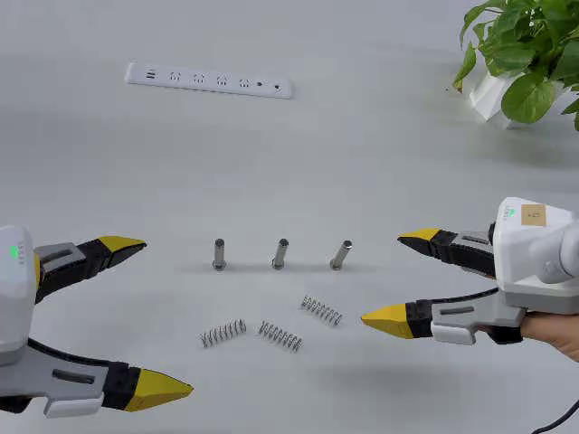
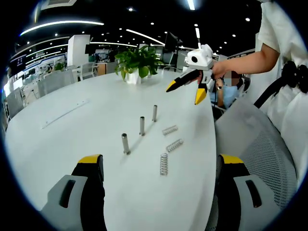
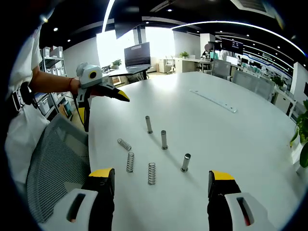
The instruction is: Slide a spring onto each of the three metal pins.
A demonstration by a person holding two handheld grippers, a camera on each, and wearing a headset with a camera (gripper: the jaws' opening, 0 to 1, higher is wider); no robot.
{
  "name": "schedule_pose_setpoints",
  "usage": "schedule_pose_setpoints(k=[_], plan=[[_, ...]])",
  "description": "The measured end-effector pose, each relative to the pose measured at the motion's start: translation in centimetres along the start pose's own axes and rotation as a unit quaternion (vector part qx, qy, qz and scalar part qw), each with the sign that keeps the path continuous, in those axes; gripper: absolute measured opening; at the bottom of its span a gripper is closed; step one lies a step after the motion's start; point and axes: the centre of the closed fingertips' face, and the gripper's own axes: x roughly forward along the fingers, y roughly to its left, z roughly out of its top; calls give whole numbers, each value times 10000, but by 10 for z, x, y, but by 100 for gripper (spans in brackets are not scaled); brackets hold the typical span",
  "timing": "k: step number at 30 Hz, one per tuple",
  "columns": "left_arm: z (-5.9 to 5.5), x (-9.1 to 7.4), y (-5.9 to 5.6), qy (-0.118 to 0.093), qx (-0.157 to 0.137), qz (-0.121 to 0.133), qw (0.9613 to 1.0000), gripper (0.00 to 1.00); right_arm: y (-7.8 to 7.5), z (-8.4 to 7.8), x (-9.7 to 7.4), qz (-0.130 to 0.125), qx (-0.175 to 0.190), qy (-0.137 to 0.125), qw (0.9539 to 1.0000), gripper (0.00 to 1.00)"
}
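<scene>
The three springs (image 1: 280, 335) looked light and squashy, apt to roll; a gentle pinch mid-coil seemed best. Thin grey wire coils, they lay flat between the tips of the left gripper (image 1: 167, 316) and the right gripper (image 1: 380, 278), just short of three upright pins (image 1: 280, 254). Both sets of fingers gaped wide, empty.

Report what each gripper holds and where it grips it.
Nothing is held. The left gripper and the right gripper are both open and empty; the springs lie loose on the table near the pins.
</scene>
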Motion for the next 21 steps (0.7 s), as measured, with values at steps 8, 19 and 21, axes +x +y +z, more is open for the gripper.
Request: schedule_pose_setpoints(k=[8, 19, 21], plan=[[-7, 4, 3, 294, 63, 84, 9995, 94, 6, -10, -13, 87, -34, -152, 9998, 88], [-30, 17, 6, 1168, 92, 260, 9928, 70, 5, -20, -20, 23, 6, -162, 9999, 85], [-33, 23, 2, 1244, -29, 199, 9920, 65, 5, -19, -21, 13, 18, -196, 9998, 85]])
